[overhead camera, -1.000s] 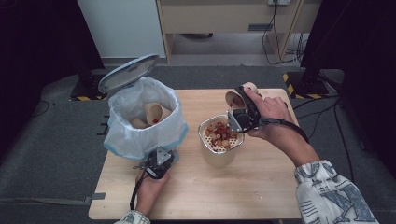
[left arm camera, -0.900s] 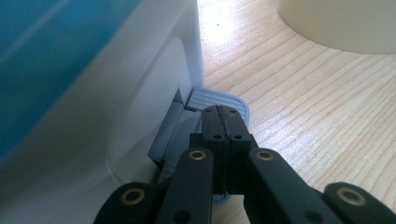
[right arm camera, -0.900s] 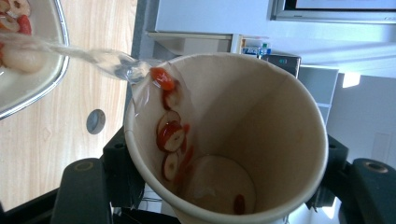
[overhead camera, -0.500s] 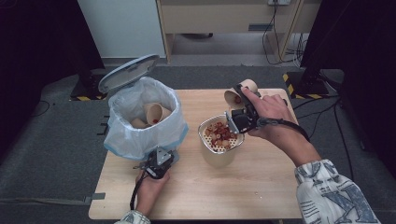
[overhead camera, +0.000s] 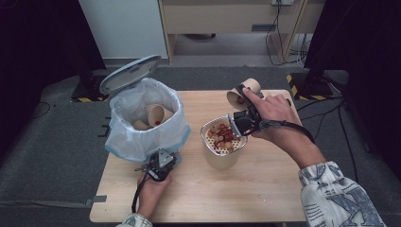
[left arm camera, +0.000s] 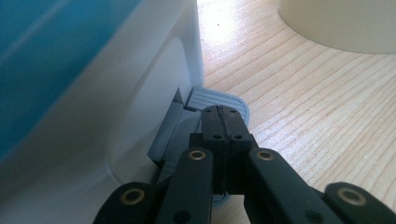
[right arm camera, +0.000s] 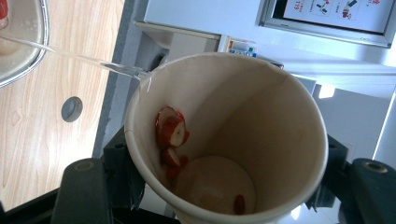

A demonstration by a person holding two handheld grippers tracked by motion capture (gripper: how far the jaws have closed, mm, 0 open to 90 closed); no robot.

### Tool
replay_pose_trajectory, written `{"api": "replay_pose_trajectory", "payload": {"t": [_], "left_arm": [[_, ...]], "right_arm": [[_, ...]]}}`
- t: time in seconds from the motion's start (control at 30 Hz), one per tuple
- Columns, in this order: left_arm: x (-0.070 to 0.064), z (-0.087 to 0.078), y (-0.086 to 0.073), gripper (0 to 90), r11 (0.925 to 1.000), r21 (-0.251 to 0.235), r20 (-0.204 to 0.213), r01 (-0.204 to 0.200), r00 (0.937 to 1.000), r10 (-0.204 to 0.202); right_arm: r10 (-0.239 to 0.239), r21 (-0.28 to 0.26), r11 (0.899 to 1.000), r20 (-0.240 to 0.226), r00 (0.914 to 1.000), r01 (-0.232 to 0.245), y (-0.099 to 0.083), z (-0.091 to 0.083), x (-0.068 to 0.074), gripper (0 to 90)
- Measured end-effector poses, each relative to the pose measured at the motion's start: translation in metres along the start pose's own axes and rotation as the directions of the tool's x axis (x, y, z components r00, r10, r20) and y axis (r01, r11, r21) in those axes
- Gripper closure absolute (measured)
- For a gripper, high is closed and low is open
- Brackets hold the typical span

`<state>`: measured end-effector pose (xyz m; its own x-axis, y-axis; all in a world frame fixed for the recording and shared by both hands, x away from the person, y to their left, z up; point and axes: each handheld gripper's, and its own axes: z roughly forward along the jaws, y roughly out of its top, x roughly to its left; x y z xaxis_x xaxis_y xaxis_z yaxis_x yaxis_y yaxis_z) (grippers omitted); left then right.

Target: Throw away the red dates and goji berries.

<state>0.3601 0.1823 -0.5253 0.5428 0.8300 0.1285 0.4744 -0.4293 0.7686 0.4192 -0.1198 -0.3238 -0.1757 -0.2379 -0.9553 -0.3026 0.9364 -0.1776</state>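
Note:
A white pedal bin (overhead camera: 142,118) lined with a blue-white bag stands at the table's left with its lid (overhead camera: 130,73) up and paper cups inside. My left gripper (overhead camera: 161,162) is shut, and its tips (left arm camera: 220,116) rest on the bin's grey pedal (left arm camera: 233,99). My right gripper (overhead camera: 245,98) is shut on a tilted paper cup (overhead camera: 243,92) just above and behind a metal strainer (overhead camera: 206,130). The strainer holds red and pale food pieces. Inside the cup (right arm camera: 261,121), a few red slices (right arm camera: 170,130) stick to the wall and bottom.
The strainer sits on a beige container (overhead camera: 222,161) near the table's middle. Its rim (right arm camera: 23,51) shows at the upper left of the right gripper view. Bare wood lies in front and to the right. A cabinet stands beyond the far edge.
The right gripper has lifted the cup slightly up and away from the strainer. The left gripper has stayed on the pedal with the lid up.

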Motion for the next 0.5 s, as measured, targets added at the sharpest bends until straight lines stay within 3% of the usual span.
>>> {"api": "replay_pose_trajectory", "payload": {"t": [0.23,0.5], "left_arm": [[-0.0001,0.0000,0.0000,88.7,1.0000,0.000,0.001,-0.001,1.0000,0.001],[-0.0003,-0.0002,0.0001,88.7,1.0000,0.002,-0.001,-0.002,1.0000,0.002]], "right_arm": [[-0.002,0.005,1.000,-0.003,1.0000,0.002,-0.0001,0.0011,-0.0004,30.9],[-0.040,0.012,0.999,-0.001,0.9992,0.040,0.0028,0.0016,-0.0044,30.9]]}}
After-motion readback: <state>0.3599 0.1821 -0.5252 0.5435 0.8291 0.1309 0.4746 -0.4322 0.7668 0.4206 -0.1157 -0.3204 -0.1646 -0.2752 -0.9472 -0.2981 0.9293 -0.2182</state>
